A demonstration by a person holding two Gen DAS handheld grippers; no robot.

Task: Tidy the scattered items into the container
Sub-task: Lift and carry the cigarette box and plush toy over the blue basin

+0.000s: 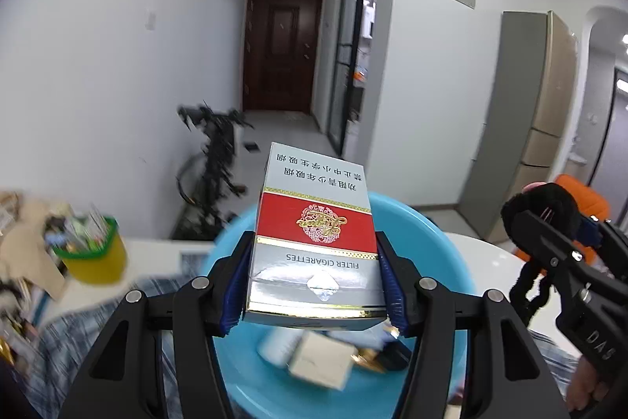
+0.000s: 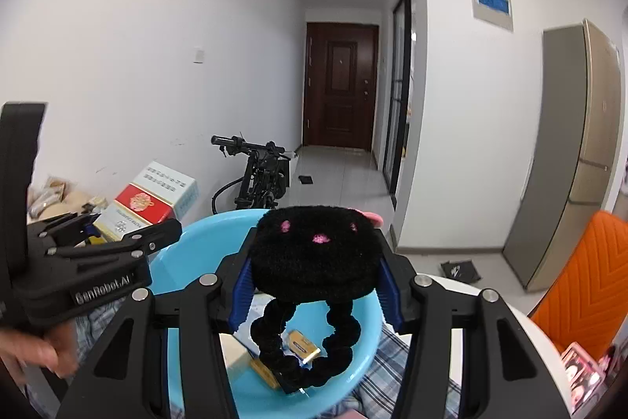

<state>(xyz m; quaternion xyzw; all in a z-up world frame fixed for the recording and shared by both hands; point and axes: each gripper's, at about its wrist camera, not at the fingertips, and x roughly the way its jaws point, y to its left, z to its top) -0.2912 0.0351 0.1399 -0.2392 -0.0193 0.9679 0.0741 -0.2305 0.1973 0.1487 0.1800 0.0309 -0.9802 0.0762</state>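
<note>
Left gripper (image 1: 314, 291): jaws clamped on a cigarette pack (image 1: 314, 234), held above the basin.
Right gripper (image 2: 316, 285): jaws closed on a black plush scrunchie (image 2: 316, 246), its loop dangling into the basin.
Blue basin (image 2: 188, 242): beneath both grippers, on a plaid cloth (image 2: 386, 348); small boxes (image 2: 302, 344) lie inside.
Yellow cup (image 1: 96, 254): at nine o'clock in the left view.
Bicycle (image 2: 259, 175): beyond the basin, twelve o'clock.

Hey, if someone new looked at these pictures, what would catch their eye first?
Probably the red and silver cigarette pack clamped in the left gripper, held above the blue basin. Next, the fuzzy black scrunchie with pink dots, gripped by the right gripper over the same basin, which already holds a few small items.
</note>
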